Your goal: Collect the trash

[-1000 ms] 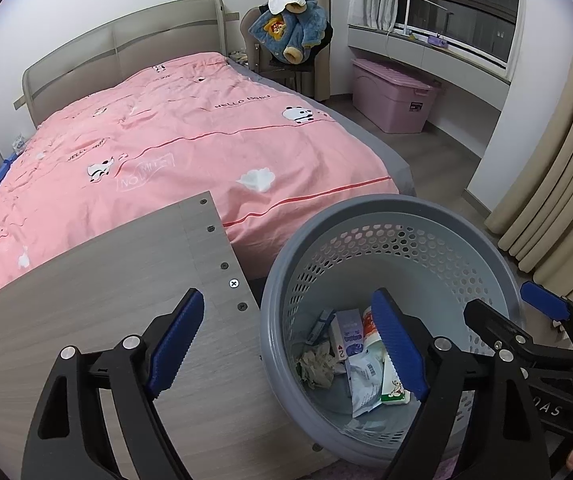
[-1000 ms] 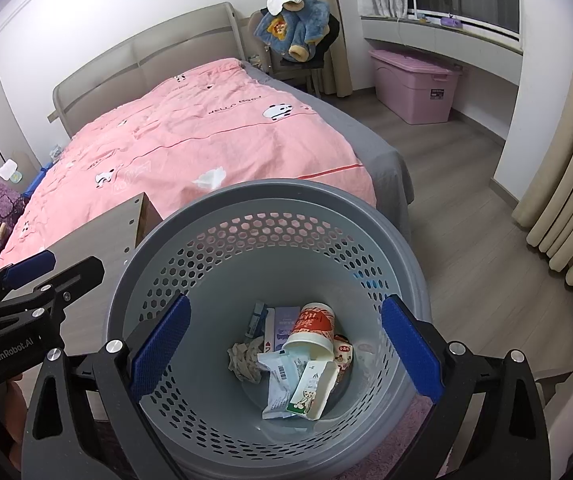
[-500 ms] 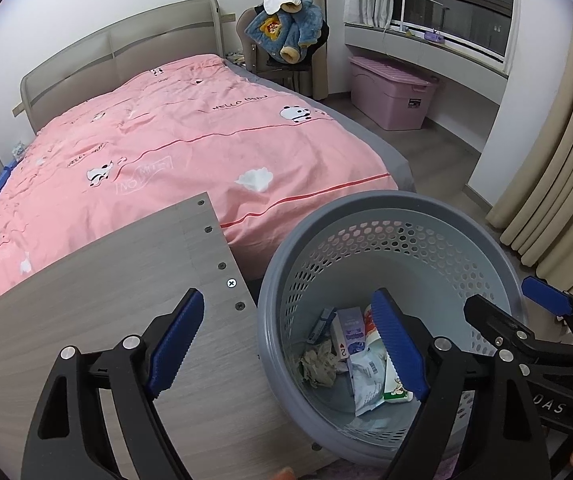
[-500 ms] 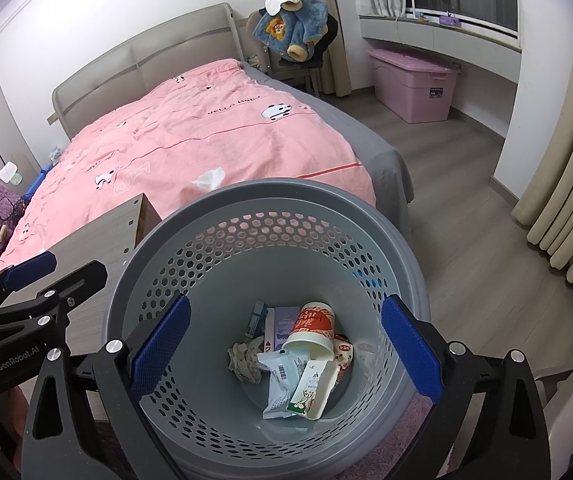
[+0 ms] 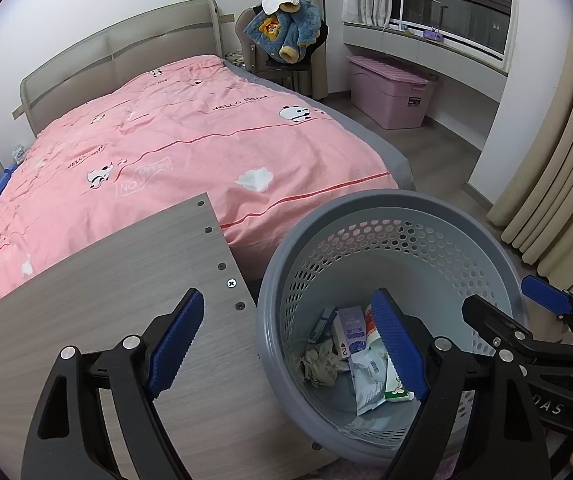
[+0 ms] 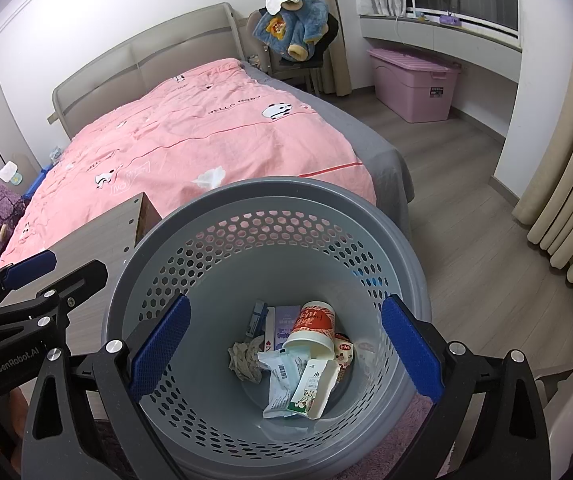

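Note:
A grey perforated basket [image 6: 400, 240] stands on the floor below both grippers; it also shows in the left wrist view [image 5: 382, 208]. In it lie a red and white paper cup [image 6: 312, 330], a crumpled tissue [image 6: 246, 362], wrappers and small cartons [image 6: 310, 390]. A white crumpled tissue [image 5: 255, 179] lies on the pink bedcover [image 5: 190, 136], also in the right wrist view [image 6: 209, 177]. My right gripper [image 6: 284, 350] is open and empty over the basket. My left gripper [image 5: 286, 344] is open and empty, over the desk edge and basket rim.
A grey wooden desk top [image 5: 86, 308] sits left of the basket, at the foot of the bed. A pink storage box [image 5: 390, 92] and a chair with a blue jacket [image 5: 286, 36] stand at the back. Curtains [image 5: 558, 184] hang on the right.
The left wrist view has shifted slightly; the bed and basket sit a little lower and left in it. Both grippers stay open and empty.

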The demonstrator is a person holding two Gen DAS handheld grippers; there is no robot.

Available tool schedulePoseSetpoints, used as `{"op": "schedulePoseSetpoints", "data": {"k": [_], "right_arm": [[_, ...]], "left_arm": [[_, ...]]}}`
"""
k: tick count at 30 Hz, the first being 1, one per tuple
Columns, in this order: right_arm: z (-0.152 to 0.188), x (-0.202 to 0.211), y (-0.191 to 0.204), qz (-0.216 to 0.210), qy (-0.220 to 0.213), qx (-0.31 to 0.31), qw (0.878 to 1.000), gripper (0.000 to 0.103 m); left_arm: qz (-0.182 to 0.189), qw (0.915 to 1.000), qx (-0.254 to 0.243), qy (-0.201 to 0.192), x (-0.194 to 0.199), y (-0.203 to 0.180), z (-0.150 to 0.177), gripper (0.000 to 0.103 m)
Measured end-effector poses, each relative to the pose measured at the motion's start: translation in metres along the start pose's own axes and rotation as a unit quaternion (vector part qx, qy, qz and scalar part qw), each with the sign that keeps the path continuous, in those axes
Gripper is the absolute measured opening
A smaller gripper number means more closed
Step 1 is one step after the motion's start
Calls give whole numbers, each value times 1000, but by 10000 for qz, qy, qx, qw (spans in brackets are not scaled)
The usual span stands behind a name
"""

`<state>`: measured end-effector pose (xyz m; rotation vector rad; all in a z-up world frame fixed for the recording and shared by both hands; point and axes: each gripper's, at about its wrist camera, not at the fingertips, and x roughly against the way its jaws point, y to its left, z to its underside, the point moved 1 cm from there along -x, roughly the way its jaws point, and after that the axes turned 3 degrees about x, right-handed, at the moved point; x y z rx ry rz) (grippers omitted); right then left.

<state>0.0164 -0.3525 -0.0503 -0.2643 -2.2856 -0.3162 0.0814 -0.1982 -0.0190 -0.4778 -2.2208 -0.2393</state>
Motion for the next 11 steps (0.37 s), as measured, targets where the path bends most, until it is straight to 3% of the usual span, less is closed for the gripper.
{"op": "schedulePoseSetpoints", "data": {"k": [11], "right_arm": [[1,-1,0,-4,3,-4,10000,94]], "left_arm": [[-10,10000,5,-5,0,1,0,82]]}}
